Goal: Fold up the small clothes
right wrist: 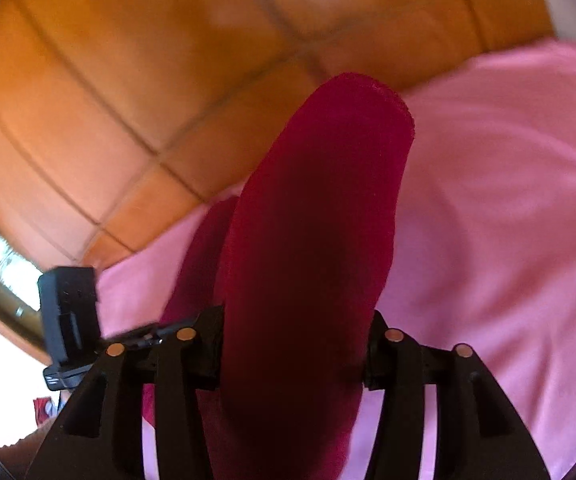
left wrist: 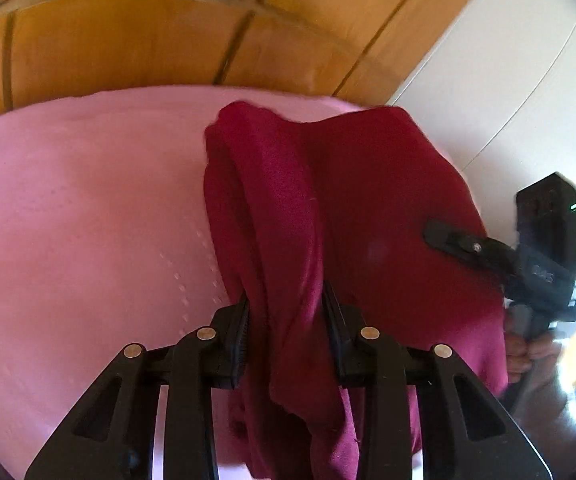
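Lifted between two grippers above a pink bedsheet (left wrist: 68, 208): one crimson garment (left wrist: 368, 200), mid-fold.

Pinched in the left gripper (left wrist: 286, 320), a bunched edge of the cloth; clamped in the right gripper (right wrist: 294, 344), another gathered part (its far end hanging free, blurred). Held up off the sheet, probably to let the fabric drape straight before laying it down doubled.
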The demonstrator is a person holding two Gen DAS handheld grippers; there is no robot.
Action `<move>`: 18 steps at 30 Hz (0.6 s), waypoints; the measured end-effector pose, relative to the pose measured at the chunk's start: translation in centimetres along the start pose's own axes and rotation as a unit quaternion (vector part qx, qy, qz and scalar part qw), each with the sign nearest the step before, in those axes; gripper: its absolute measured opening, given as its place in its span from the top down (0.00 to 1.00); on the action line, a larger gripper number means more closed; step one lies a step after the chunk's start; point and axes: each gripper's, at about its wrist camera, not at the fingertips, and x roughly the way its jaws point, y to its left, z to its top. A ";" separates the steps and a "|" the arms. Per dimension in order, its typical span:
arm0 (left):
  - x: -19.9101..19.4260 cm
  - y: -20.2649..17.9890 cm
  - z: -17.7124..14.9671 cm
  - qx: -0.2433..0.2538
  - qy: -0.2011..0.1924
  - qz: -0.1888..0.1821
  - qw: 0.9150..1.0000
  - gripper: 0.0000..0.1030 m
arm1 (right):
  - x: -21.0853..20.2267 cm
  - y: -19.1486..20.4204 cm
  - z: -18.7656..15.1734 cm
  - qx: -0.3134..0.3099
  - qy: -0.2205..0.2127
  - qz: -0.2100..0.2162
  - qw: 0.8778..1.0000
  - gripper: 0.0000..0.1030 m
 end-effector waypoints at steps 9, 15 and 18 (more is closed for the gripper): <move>-1.7 -2.4 -1.1 0.039 -0.038 0.091 0.994 0.69 | -4.8 2.6 -0.8 -0.044 -0.090 -0.057 0.993 0.39; -2.4 -2.4 -2.0 0.021 -0.064 0.129 0.989 0.66 | -1.4 5.6 -0.6 -0.085 -0.066 -0.080 0.991 0.38; -1.1 -1.0 -1.9 0.000 -0.049 0.141 0.989 0.58 | 1.2 5.3 -0.3 -0.072 -0.047 -0.105 0.991 0.38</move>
